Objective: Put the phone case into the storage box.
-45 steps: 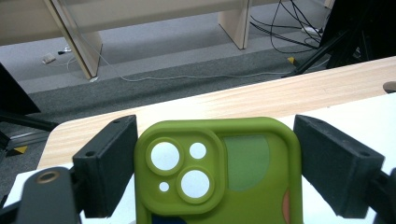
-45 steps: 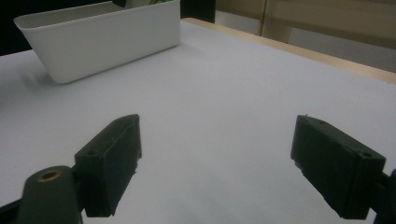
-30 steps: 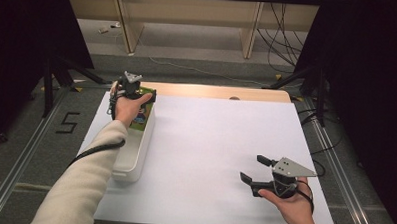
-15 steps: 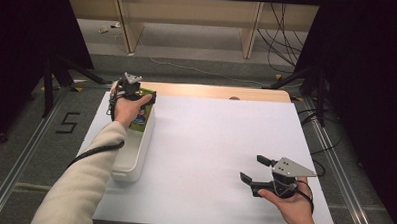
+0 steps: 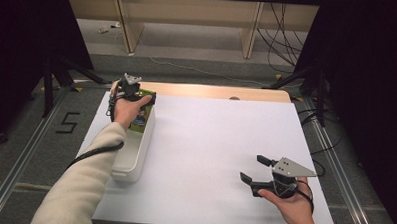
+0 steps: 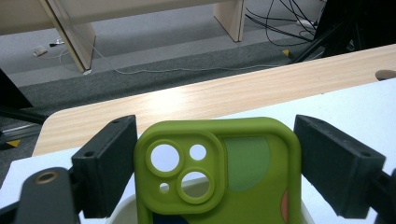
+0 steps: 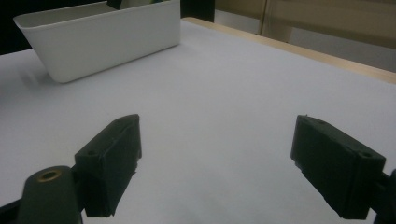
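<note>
A green phone case [image 6: 243, 135] with round camera holes stands upright between the jaws of my left gripper [image 6: 215, 158], which is shut on its two long edges. From above, that gripper [image 5: 133, 93] holds the case [image 5: 147, 97] over the far end of a white bin [image 5: 128, 162] at the table's left side. Something colourful [image 5: 138, 123] lies inside the bin below the hand. My right gripper [image 5: 251, 168] rests low over the white sheet at the near right, open, with nothing between its fingers [image 7: 112, 163].
A white sheet [image 5: 220, 138] covers most of the wooden table [image 5: 212, 91], whose bare far edge shows behind it. The white bin [image 7: 102, 39] is far off in the right gripper view. Cables and wooden shelf legs lie on the floor beyond.
</note>
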A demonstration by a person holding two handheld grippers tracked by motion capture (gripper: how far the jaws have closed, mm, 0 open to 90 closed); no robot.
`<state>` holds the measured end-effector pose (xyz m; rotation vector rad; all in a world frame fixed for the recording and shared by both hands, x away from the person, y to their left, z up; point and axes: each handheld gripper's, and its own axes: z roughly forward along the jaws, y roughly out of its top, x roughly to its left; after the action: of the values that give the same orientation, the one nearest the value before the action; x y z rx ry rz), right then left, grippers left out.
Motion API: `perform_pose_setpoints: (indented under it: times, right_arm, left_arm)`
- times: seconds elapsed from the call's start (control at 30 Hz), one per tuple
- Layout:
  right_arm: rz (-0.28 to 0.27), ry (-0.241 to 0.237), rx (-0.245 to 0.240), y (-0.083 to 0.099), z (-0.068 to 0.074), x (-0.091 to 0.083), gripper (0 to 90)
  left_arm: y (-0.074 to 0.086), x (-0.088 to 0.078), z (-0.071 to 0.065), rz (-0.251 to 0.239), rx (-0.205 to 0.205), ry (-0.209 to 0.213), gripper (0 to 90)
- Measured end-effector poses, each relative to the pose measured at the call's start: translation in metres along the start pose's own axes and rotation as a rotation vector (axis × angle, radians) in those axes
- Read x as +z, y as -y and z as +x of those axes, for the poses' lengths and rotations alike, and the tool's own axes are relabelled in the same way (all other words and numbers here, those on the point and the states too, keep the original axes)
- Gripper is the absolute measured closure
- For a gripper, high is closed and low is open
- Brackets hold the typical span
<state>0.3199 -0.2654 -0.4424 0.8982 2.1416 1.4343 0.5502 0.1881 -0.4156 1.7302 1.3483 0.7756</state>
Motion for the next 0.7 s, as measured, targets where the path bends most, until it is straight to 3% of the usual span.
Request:
perform_pose_setpoints:
  times: [0.7]
  right_arm:
    - [-0.002,-0.003,0.003,0.0002,0.0001,0.0007,17.3]
  left_arm:
    - [0.0025,-0.0024,0.0009,0.007,0.004,0.004,15.6]
